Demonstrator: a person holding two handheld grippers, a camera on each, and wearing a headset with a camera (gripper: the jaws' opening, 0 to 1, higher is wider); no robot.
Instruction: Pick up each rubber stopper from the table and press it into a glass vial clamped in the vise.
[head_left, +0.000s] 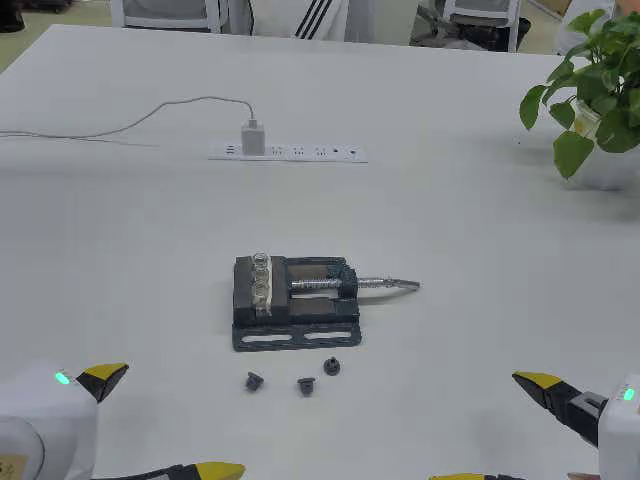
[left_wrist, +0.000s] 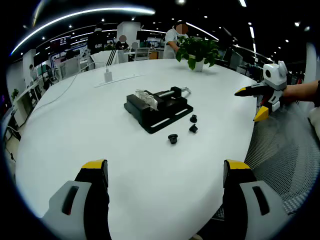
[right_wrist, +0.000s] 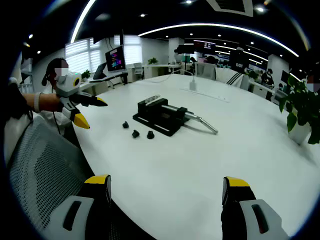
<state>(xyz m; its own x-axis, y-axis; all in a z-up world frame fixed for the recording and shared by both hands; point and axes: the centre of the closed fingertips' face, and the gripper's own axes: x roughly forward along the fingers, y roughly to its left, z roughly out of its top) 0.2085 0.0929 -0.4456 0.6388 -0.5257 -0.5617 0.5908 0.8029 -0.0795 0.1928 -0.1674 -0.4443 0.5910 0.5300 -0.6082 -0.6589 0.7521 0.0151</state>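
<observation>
Left gripper (head_left: 160, 422) sits at the near-left edge of the white surface (head_left: 480, 220), jaws spread wide, nothing between them. Its own view shows the same: both yellow tips far apart over bare surface, left gripper (left_wrist: 165, 166) empty. From the right gripper view it shows at the left, held by a hand, left gripper (right_wrist: 91, 112) well apart from the work.

Far back left, a cable (head_left: 150, 112) runs to a white charger (head_left: 252, 137) plugged into a power strip (head_left: 288, 152).

Centre: dark vise (head_left: 295, 300) stands flat on the surface, screw handle (head_left: 385, 284) pointing right. A short row of glass vials (head_left: 261, 280) stands upright, clamped in its jaws at the left end; exact count is hard to tell.

Three dark rubber stoppers lie loose on the surface just in front of the vise: stopper one (head_left: 254, 381), stopper two (head_left: 306, 385), stopper three (head_left: 331, 366) nearest the vise. None touches another.

Right gripper (head_left: 497, 430) is at the near-right edge, jaws also wide, empty; own view agrees, right gripper (right_wrist: 166, 180).

Far right: a potted plant (head_left: 595, 90).
</observation>
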